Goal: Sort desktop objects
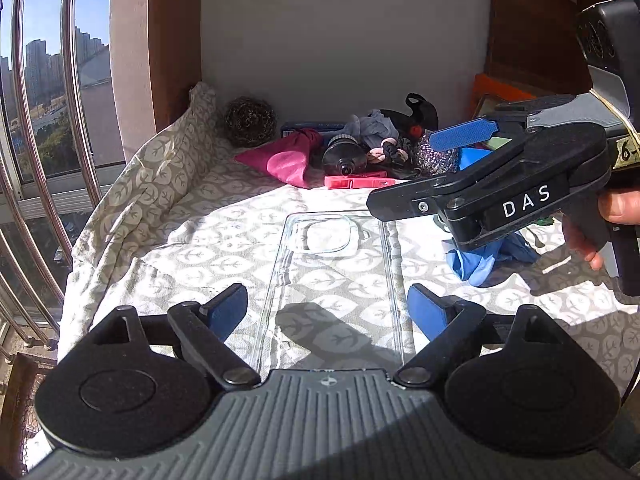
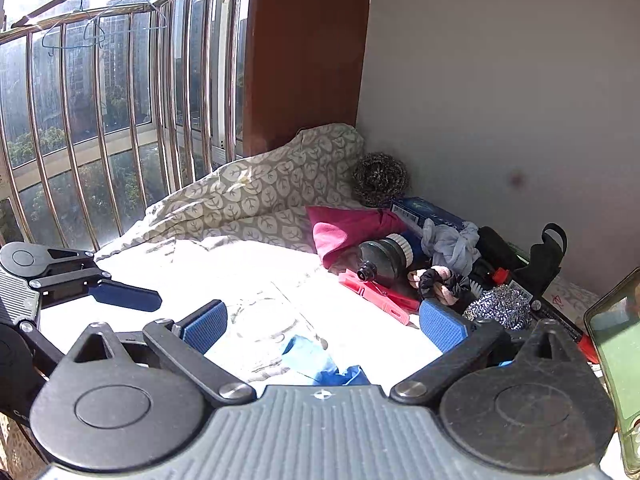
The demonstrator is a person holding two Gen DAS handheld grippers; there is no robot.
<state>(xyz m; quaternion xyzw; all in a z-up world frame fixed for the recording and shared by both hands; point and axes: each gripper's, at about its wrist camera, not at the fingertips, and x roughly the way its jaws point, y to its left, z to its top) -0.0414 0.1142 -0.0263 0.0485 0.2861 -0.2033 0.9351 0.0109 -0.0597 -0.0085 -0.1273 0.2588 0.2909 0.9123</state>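
Sunlit leaf-patterned cloth (image 1: 192,240) covers the surface beside a barred window (image 1: 44,120). On it lies a clear phone case (image 1: 332,276), flat, between the wide-open fingers of the left hand-held gripper (image 1: 328,310) — nothing gripped. Just right of it, the right hand-held gripper (image 2: 324,326) hangs open and empty over a blue glove (image 2: 320,364). Clutter — a pink pouch (image 1: 288,160), a dark bottle (image 1: 344,156) — sits by the wall.

A clear glossy plastic phone case (image 1: 336,276) lies on matt leaf-print cloth (image 1: 192,224); the steel-wool scourer (image 2: 500,306) glints, rough and wiry; the pink clothespin (image 1: 360,181) is smooth plastic; the window bars (image 2: 132,120) are polished metal
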